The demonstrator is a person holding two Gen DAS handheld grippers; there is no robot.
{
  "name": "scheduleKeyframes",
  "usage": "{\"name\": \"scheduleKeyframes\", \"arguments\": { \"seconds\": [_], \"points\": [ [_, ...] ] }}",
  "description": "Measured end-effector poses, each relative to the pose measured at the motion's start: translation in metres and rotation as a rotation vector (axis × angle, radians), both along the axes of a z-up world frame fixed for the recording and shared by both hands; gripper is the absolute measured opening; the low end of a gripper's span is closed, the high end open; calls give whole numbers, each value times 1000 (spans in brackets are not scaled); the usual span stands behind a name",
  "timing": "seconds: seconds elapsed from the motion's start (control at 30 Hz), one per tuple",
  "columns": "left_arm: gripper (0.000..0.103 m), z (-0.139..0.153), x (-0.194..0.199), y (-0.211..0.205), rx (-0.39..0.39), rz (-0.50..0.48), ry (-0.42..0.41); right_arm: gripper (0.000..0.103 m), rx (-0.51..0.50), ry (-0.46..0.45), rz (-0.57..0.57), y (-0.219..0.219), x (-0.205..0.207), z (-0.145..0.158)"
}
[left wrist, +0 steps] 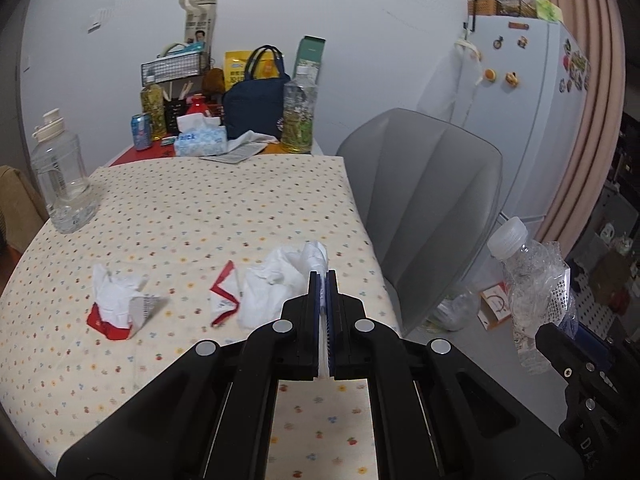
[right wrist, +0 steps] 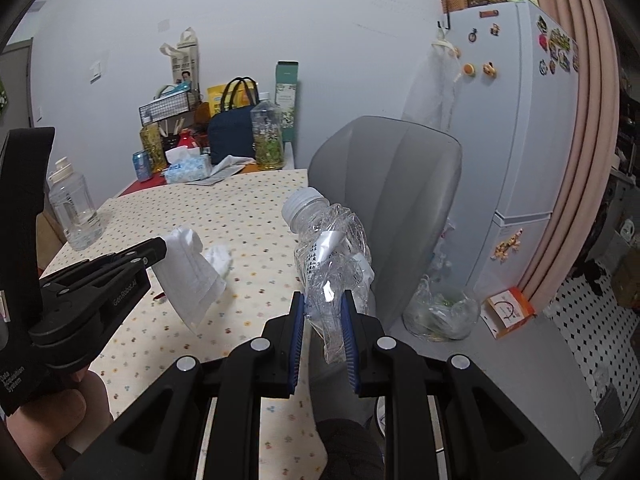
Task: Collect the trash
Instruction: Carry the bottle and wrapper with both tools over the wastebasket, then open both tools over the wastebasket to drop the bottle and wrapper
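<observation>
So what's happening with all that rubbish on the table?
A person is clearing up with a grabber in each hand. The left tool is shut on a white tissue, and the right tool is squeezing a crumpled clear bottle, lifted past the table edge. Two red-and-white wrappers and another crumpled tissue lie on the dotted tablecloth.

Cream floral-dotted tablecloth [left wrist: 224,208], grey chair [left wrist: 432,200].
</observation>
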State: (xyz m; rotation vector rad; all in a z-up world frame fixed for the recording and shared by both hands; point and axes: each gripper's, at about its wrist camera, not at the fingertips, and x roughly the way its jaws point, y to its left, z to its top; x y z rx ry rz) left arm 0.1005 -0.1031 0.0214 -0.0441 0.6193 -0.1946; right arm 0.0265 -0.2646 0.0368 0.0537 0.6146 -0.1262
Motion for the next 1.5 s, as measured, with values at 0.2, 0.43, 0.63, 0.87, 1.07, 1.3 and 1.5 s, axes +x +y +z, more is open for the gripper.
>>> {"name": "scheduleKeyframes", "arguments": {
  "seconds": [0.2,0.43,0.63,0.87,1.07,1.3,1.5],
  "points": [
    [4,-8,7,-34,25,-50,21,19,22,21,-48,-26,3,-11],
    [4,-21,14,-85,48,-126,49,19,38,47,-123,-66,2,-23],
    [4,-34,19,-132,79,-206,80,19,64,70,-204,-106,-2,-37],
    [4,-50,23,-176,117,-268,113,19,98,97,-263,-145,-5,-54],
    [4,-65,23,-211,151,-311,143,19,130,116,-314,-177,-12,-70],
    [4,-90,23,-249,185,-376,190,19,165,154,-378,-210,-17,-95],
    [4,-107,20,-280,209,-432,223,19,192,166,-434,-235,-22,-110]
  ]
}}
